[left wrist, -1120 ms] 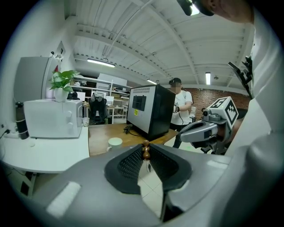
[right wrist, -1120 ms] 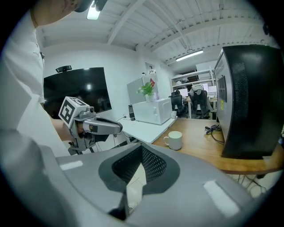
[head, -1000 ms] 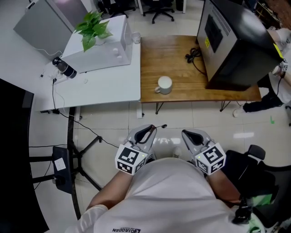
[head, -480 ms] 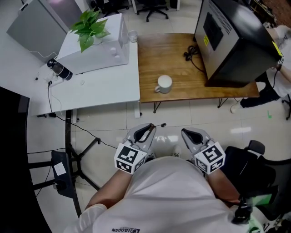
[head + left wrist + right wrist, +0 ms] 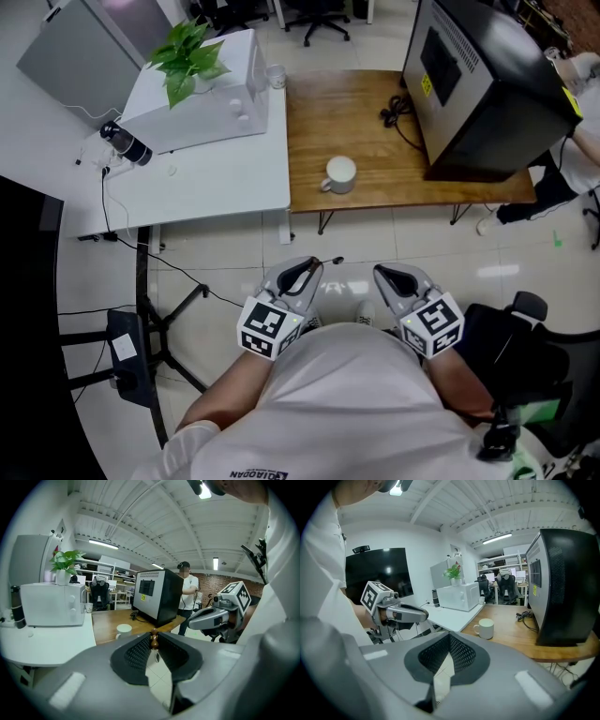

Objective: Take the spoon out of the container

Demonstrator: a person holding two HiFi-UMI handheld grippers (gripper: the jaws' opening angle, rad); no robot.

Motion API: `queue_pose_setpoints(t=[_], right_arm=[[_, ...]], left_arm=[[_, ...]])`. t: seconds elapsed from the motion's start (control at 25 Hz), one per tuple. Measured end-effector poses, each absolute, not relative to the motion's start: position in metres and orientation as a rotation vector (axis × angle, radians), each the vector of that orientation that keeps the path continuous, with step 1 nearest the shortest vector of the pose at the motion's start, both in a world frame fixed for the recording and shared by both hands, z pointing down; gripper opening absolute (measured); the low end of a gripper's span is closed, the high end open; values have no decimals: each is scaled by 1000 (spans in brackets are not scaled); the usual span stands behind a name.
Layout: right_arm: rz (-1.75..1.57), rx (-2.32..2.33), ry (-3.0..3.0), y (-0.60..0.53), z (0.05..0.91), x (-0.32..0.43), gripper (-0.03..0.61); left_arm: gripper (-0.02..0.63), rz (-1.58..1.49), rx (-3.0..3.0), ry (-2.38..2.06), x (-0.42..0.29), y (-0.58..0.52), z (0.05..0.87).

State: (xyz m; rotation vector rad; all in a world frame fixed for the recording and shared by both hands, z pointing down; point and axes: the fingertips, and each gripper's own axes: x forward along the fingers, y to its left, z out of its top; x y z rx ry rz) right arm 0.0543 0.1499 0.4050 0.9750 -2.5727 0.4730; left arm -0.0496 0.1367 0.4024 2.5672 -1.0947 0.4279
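Spoon (image 5: 153, 640) held well apart from the white mug (image 5: 338, 174)
Left gripper (image 5: 312, 266) pinches the thin spoon, brown beaded tip showing; right gripper (image 5: 450, 638) is closed and empty.

a mug (image 5: 338, 174) stands on the right table (image 5: 361, 127), left of a big cabinet (image 5: 478, 84) on it. the left table (image 5: 220, 183) stands just beside it and carries a microwave (image 5: 206, 103) with a plant (image 5: 187, 54) on top.

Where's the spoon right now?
The spoon is pinched in the left gripper's jaws, at the head view's lower middle, over the floor and short of the white mug on the wooden table.
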Motion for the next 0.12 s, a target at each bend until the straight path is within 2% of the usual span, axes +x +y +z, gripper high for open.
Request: queue_pose_setpoints(t=[0.12], right_arm=[[470,970,-2576,148,404,55,6]], left_arm=[[52,432,2568,-1093,-48,136,402]])
